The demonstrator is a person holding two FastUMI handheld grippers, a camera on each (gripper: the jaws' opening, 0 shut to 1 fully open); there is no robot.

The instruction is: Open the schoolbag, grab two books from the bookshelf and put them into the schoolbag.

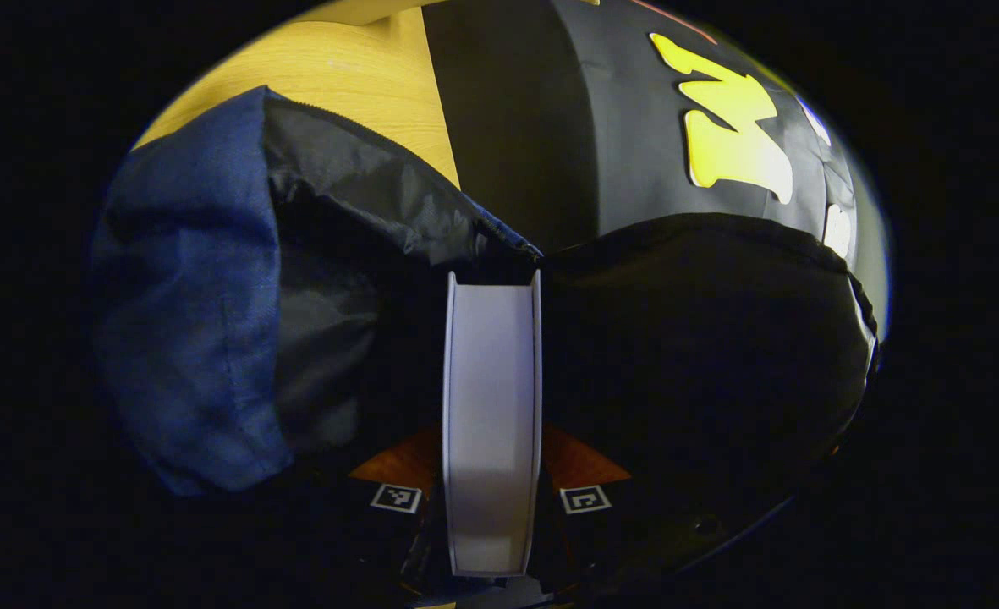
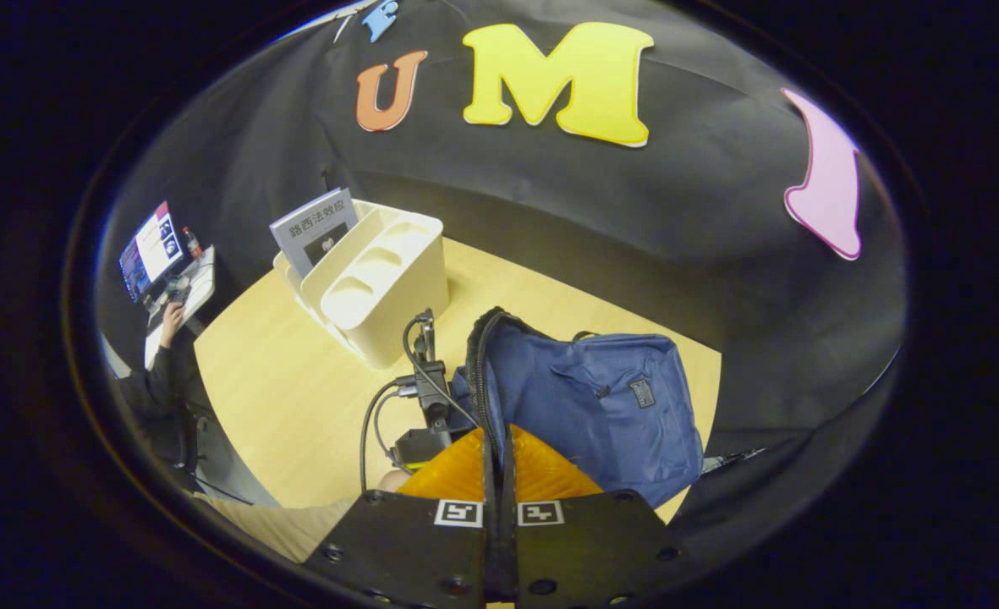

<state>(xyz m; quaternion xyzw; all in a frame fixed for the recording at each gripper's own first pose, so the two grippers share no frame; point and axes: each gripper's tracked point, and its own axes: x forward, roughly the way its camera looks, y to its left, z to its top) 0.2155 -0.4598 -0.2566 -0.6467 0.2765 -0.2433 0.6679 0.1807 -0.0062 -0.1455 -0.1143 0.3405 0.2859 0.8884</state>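
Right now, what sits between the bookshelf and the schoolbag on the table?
In the right gripper view, the left gripper with its cables sits at the schoolbag opening; beyond it, bare table runs to the bookshelf.

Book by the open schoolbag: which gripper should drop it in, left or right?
Left. The left gripper clamps the book at the schoolbag mouth; the right gripper pinches the bag's rim.
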